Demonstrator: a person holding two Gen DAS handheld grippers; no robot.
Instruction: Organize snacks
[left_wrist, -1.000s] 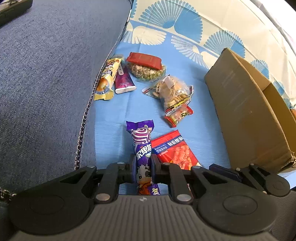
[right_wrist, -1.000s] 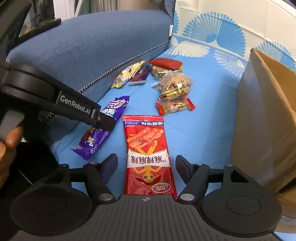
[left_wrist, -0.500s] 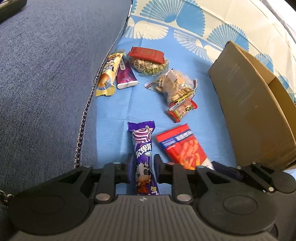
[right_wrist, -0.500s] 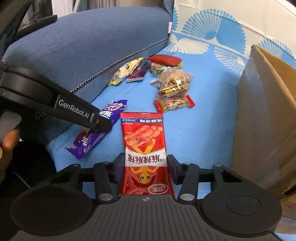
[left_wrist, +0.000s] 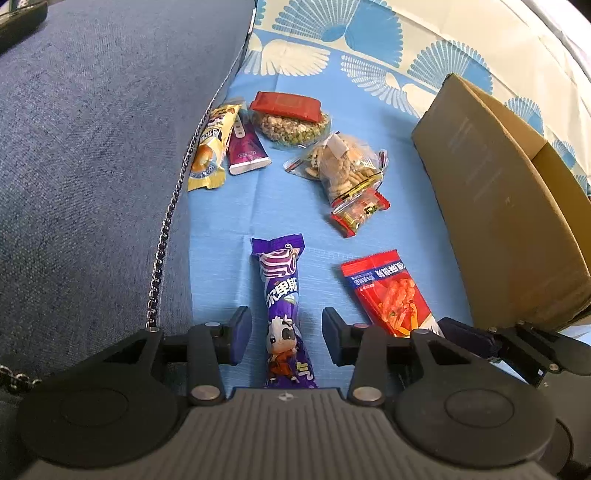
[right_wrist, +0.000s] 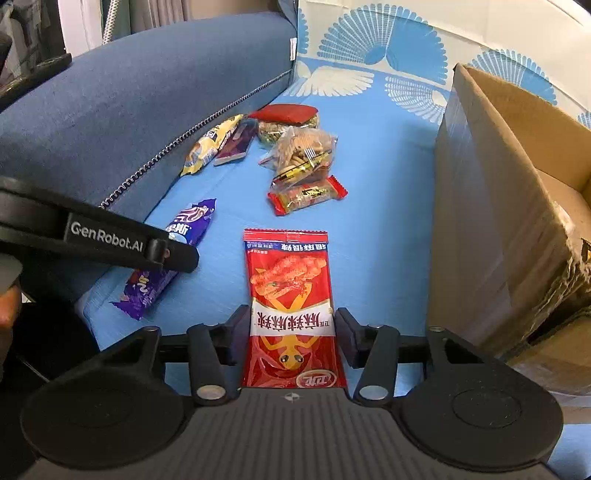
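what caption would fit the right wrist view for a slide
Right gripper closed on a red snack packet on the blue sheet, cardboard box to its right, more snacks beyond.

Left gripper (left_wrist: 286, 338) points down at the blue sheet (left_wrist: 218, 229), jaws just opened w/ clear gaps either side of the purple bar (left_wrist: 282, 306), which lies lengthwise between the fingers, untouched. Just right of it: red pack (left_wrist: 388, 291), its near end by the right finger. Ahead, slightly right: small red candy (left_wrist: 360, 212) touching a clear biscuit bag (left_wrist: 345, 166). Further ahead: red-lidded tub (left_wrist: 290, 118); to its left a maroon sachet (left_wrist: 245, 147) and yellow pack (left_wrist: 212, 147) side by side against the navy cushion (left_wrist: 92, 166). Far right: cardboard box (left_wrist: 498, 206), open.
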